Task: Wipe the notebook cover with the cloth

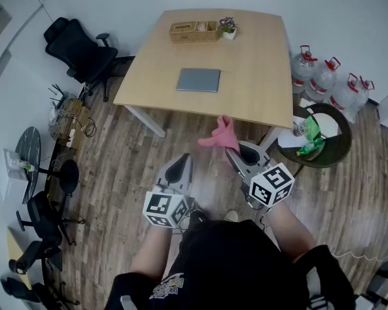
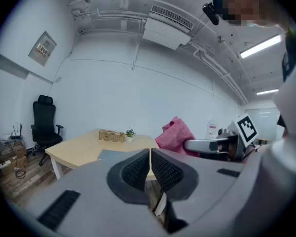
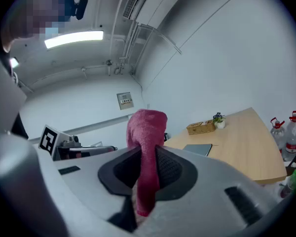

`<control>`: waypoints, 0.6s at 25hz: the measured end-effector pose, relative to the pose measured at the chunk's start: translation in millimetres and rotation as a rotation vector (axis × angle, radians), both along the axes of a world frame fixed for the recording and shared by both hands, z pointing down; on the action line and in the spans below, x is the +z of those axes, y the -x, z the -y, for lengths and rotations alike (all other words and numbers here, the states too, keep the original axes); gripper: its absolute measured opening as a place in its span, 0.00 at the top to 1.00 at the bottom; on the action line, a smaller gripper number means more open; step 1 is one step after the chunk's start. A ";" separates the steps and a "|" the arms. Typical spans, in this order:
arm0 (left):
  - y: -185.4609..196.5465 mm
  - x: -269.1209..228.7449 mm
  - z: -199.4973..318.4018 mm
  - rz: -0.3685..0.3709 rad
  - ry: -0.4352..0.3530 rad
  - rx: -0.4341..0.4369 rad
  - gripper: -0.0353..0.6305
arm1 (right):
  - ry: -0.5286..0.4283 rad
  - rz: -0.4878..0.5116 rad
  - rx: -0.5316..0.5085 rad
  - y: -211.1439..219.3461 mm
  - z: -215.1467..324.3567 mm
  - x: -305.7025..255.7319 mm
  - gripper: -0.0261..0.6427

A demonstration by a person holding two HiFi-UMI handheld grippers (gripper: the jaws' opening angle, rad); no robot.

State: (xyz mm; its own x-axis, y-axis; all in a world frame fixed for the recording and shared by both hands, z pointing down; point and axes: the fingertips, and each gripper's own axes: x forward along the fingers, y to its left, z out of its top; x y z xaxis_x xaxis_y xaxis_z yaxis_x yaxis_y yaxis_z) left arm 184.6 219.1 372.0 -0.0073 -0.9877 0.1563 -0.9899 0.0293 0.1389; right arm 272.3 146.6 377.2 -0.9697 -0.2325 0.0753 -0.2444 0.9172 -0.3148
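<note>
Clock read on the head view, 12 o'clock away from you.

- Your left tongs [image 1: 182, 162]: pressed together, nothing between them. They hang over the floor [image 1: 136, 154], short of the worktop's [image 1: 258, 63] near edge, and point toward 12 o'clock.
- Your right tongs [image 1: 230, 152]: pinching the cloth [image 1: 217, 134]. They sit at 3 o'clock of the left pair, side by side and apart.
- Cloth: pink and bunched. It stands up past the tips, and a tail hangs down between the pads in the right gripper view. In the head view its top just overlaps the worktop's near edge.
- Notebook [image 1: 198, 80]: grey, closed, flat on the worktop about mid-surface. It lies at 11 o'clock of the cloth, well apart from it. Neither pair of tongs touches it.
- Basket [image 1: 193, 31]: near the worktop's far edge, at 12 o'clock of the notebook.
- Plant [image 1: 227, 28]: small, potted, just beside the basket at its 3 o'clock.
- Jugs [image 1: 323, 76]: several clear ones with red caps, on the floor at 3 o'clock of the worktop.
- Chair [image 1: 81, 50]: black, at 10 o'clock of the worktop.
</note>
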 end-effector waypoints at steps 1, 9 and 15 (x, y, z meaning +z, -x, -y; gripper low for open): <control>0.0 0.9 -0.9 0.000 0.000 0.001 0.93 | 0.004 0.003 0.002 0.0 -0.5 0.6 0.86; 18.4 4.5 -1.0 -0.015 -0.001 -0.008 0.93 | 0.028 0.025 0.026 12.0 4.9 0.9 0.86; 49.5 6.2 -3.0 -0.037 -0.002 -0.029 0.93 | 0.035 0.019 0.040 33.8 9.6 -0.3 0.86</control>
